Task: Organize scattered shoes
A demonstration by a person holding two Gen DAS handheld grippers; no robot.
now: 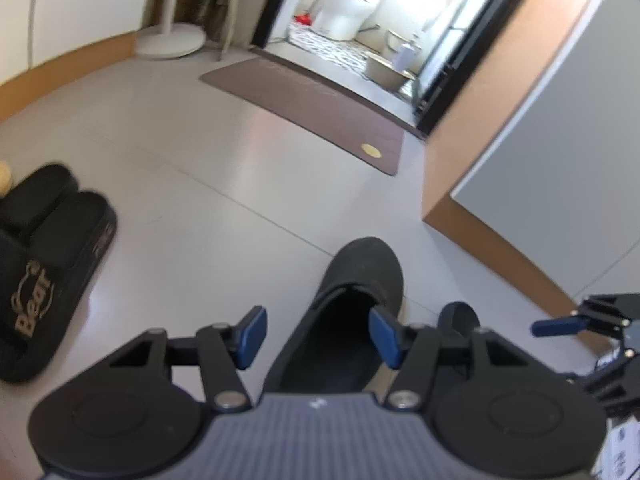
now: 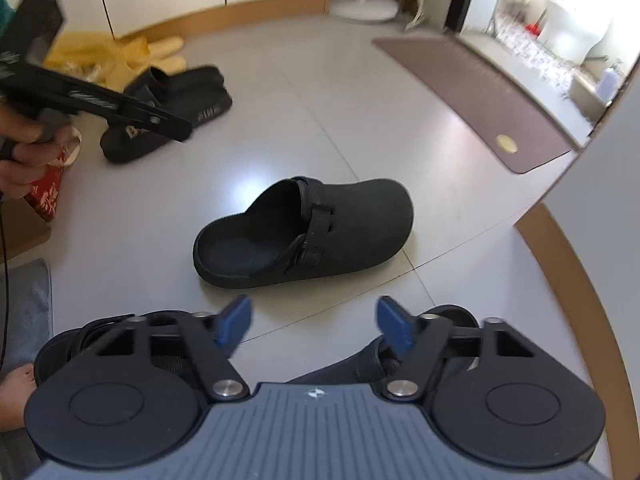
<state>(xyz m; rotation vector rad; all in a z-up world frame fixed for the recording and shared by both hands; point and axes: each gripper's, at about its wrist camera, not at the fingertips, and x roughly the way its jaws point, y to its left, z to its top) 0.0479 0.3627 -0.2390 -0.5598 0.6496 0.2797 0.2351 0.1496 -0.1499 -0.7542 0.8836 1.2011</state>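
You've got a brown doormat (image 1: 308, 104) with a gold round mark lying before an open bathroom doorway, white toilet (image 1: 344, 12) inside, patterned bath rug (image 1: 332, 50) under it, beige basin (image 1: 382, 70) near the threshold. White fan base (image 1: 170, 42) stands by the wall's wooden skirting. Your red printed box (image 2: 50, 188) sits at far left, grey mat (image 2: 28, 312) below it

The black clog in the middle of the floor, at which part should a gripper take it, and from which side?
Probably the heel rim of the black clog: it stands upright on its sole with its back open toward the left gripper, which is open and lined up behind it. Come from the heel, one finger inside, one outside the side wall.
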